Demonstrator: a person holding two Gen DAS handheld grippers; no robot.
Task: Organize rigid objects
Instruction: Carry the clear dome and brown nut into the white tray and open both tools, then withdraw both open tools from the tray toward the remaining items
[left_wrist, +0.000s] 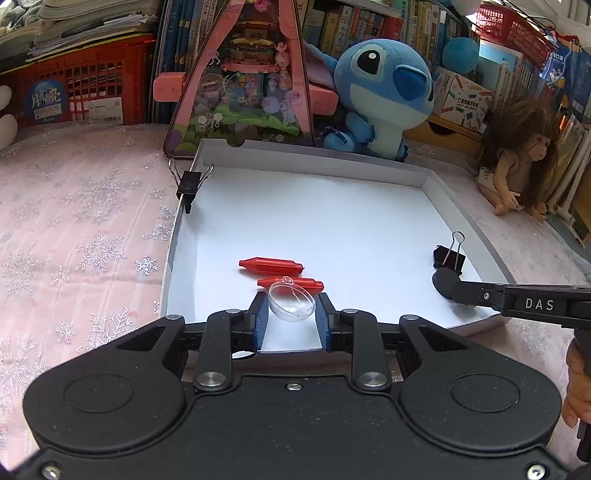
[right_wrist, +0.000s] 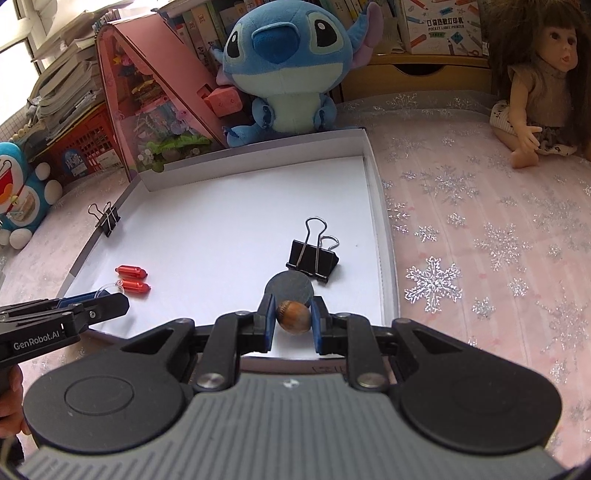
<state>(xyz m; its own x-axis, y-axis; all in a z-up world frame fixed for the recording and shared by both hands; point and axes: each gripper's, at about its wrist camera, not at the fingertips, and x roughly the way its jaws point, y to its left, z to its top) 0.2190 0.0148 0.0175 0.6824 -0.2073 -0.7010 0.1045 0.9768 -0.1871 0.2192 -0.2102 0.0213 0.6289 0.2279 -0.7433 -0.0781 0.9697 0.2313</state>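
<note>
Progress roughly midway, judging by layout: two red capsules (left_wrist: 271, 265) already lying side by side on white tray (left_wrist: 369, 206) floor, near left wall; dark grey disc (right_wrist: 289, 288) and loose binder clip (right_wrist: 313, 254) grouped nearer right wall. Second binder clip (left_wrist: 189, 184) clamped on tray's left rim. Still in hand, not yet set down: two items.

Left gripper (left_wrist: 291, 314) pinching clear plastic half-dome (left_wrist: 291, 303) between blue pads, fingers closed onto its sides, hovering just in front of nearer red capsule (left_wrist: 290, 284). Right gripper (right_wrist: 293, 320) squeezing brown acorn (right_wrist: 293, 316) between blue pads, just before grey disc, over tray's near edge. Likely left: placing dome by capsules, acorn by disc.

Materials: capsules glossy hard plastic, cigar-shaped with tapered ends. Dome transparent, thin-walled, small tab at rim. Acorn smooth glossy shell, rough scaly cap, oval. Disc matte, flat, round. Clips black folded steel with wire loop handles. Tray shallow cardboard, paper-lined, low walls. Tablecloth (right_wrist: 480, 240) pink, sheer, glittery snowflakes. Behind tray: blue plush toy (right_wrist: 288, 66), doll (right_wrist: 532, 92), pink toy house (left_wrist: 240, 81).
</note>
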